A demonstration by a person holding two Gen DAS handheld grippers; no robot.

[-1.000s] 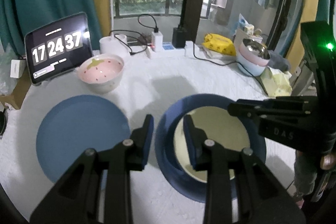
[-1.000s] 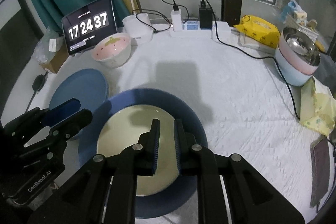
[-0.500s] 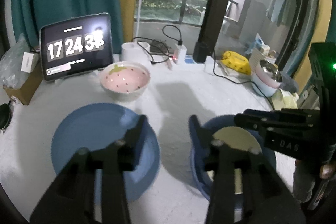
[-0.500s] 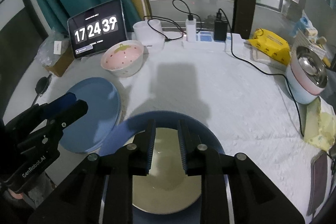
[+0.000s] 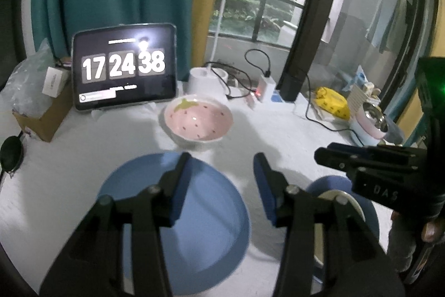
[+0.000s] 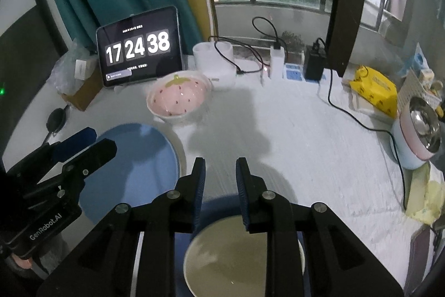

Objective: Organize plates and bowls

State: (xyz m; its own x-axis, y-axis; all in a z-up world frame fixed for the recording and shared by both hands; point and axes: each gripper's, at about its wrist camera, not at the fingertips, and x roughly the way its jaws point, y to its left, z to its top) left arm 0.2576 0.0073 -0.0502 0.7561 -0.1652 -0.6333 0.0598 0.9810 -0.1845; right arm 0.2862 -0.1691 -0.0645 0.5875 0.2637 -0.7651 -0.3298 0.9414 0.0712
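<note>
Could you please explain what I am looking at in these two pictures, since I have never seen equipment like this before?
There is no robot here: a person holds a two-finger gripper in each hand, and each gripper carries a fisheye camera looking forward along its fingers. One picture comes from the left gripper, the other from the right gripper; each also shows the other at its edge. Both are open and hold nothing.

On the white table lie a flat blue plate, a pink strawberry bowl behind it, and a cream plate resting inside a blue dish. Behind stand a tablet clock reading 17 24 38, a lamp base, chargers with cables, a yellow packet and a metal-lined pot.
</note>
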